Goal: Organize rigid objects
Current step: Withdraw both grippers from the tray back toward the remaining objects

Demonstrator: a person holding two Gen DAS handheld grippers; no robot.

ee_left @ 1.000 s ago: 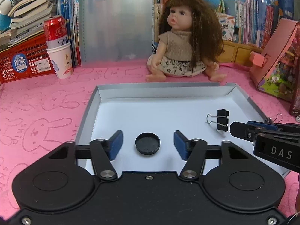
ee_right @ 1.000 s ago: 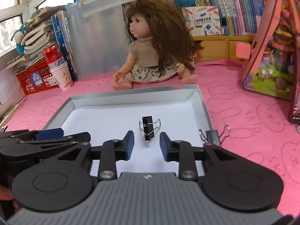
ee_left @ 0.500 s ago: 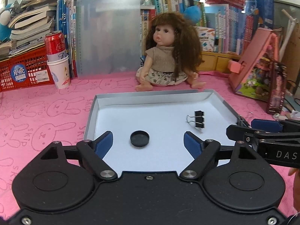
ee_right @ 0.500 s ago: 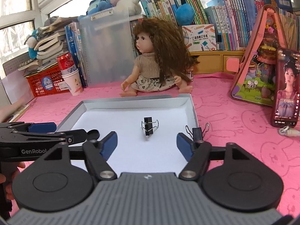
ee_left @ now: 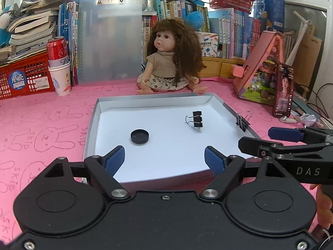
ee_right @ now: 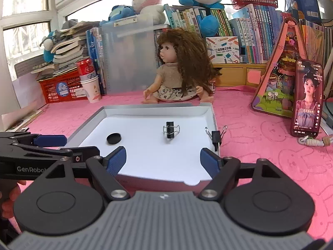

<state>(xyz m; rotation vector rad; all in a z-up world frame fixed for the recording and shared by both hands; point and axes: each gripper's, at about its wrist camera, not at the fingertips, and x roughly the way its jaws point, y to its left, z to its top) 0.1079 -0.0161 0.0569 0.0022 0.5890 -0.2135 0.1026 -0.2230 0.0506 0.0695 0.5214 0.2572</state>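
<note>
Both the left hand-held gripper (ee_left: pixel 164 159) and the right hand-held gripper (ee_right: pixel 163 159) are spread with nothing between the jaws; the right's have just been opening. A binder clip (ee_right: pixel 216 136) is seen clipped on the tray (ee_right: pixel 213 114) right rim, upright, ahead-right of the nearer right hand-held gripper.

A pink cloth (ee_left: pixel 41 112) printed with rabbits covers the table; behind it a crowded bookshelf (ee_right: pixel 245 39) lines the wall, and daylight enters through windows (ee_right: pixel 25 20) on the left
</note>
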